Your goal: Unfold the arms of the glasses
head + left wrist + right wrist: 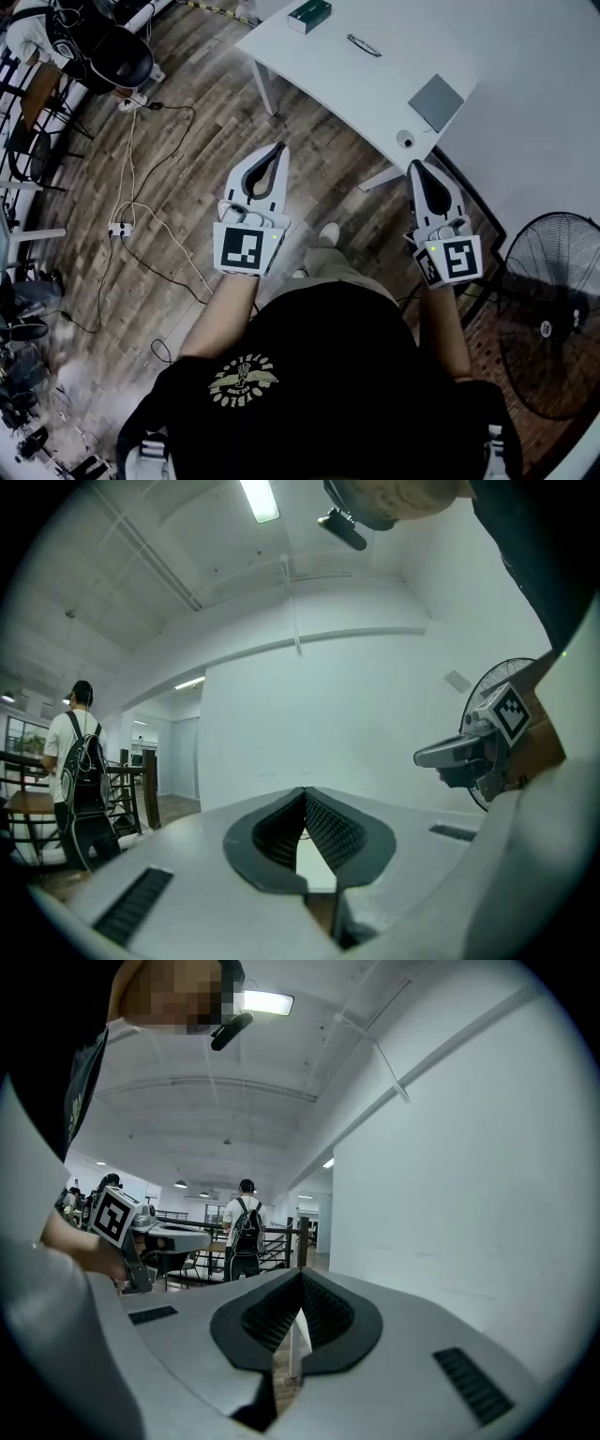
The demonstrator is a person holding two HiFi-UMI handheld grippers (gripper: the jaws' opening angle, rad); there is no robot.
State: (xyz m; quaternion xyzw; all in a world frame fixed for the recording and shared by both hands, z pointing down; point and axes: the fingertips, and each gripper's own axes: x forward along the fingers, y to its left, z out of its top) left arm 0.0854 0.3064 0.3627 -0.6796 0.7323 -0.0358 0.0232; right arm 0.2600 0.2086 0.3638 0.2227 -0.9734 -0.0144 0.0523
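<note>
Dark and thin-rimmed, the glasses (364, 45) lie flat on a white table (328, 75), well ahead of both claws and untouched by either. They are too small in the head view to tell whether their arms are folded. A green box (309, 14) sits on the table further out still. A flat grey rectangular slab (436, 101) and a small round object (405, 139) lie nearer, just ahead of the right claw (415, 167).

The left claw (278, 150) is held over the wooden floor (187, 141), short of the table's edge. Both claws point level, side by side and well apart.

Only the head view shows the glasses and the tabletop. The gripper views look over them at a white wall. They show what the head view cannot: each claw's ribbed pads are pressed together at the tips, with nothing pinched. Through the slot behind the tips shows only a pale strip that cannot be made out.

The left gripper view catches the other claw to its right, in front of a standing fan (506, 672). Off to its left is a person with a backpack (77, 761). The right gripper view has that person ahead, beside a railing (281, 1241).

The fan is cut off at the head view's right edge.
</note>
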